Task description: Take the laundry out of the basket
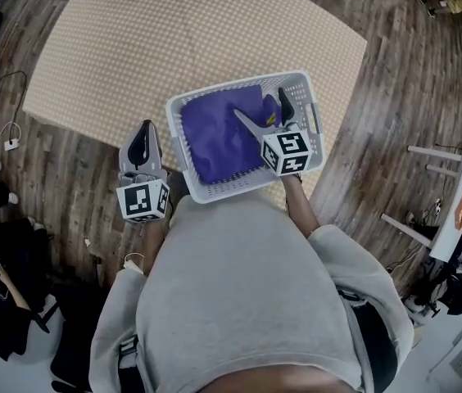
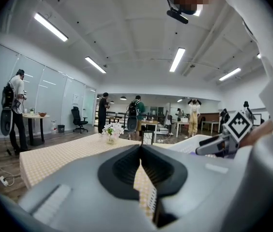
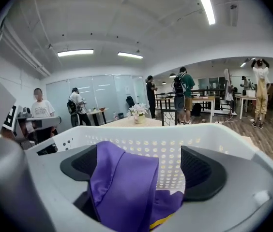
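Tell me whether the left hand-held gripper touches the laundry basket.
Apart. The head view shows a clear gap between the left hand-held gripper and the laundry basket.

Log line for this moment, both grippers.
left gripper: shut, empty, outside basket | right gripper: open, in basket, purple cloth between jaws | cloth not out yet

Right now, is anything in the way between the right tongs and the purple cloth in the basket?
Nothing visible is. The right tongs are inside the white basket, open, with a fold of the purple cloth standing up between them.
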Motion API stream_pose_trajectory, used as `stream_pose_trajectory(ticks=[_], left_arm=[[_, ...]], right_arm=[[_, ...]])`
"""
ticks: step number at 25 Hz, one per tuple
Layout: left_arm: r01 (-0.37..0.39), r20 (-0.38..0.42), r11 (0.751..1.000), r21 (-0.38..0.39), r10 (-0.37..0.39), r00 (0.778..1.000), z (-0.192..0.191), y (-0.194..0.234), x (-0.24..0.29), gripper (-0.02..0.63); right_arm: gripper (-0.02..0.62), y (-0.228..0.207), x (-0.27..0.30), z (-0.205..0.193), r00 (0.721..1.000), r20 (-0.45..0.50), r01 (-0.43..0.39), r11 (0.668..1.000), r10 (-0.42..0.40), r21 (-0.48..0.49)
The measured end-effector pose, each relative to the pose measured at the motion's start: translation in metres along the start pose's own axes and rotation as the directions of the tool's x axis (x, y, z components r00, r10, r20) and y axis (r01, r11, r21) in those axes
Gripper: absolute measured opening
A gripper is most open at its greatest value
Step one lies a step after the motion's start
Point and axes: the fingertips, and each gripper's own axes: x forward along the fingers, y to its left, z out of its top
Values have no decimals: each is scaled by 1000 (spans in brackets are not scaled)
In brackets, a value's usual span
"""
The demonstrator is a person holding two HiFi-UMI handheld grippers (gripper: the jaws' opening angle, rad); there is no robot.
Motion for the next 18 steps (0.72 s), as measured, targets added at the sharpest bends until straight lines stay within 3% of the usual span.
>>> stream_pose_trajectory(ticks=[7, 18], left_arm=[[3, -3, 1000, -21, -3, 1000, -5, 8, 6, 11], [-1, 0, 999, -33, 1, 1000, -6, 12, 2, 11]], right_arm=[[567, -2, 26, -42, 986, -168, -10, 999, 19, 50], [598, -6, 77, -110, 918, -383, -33, 983, 101, 180]])
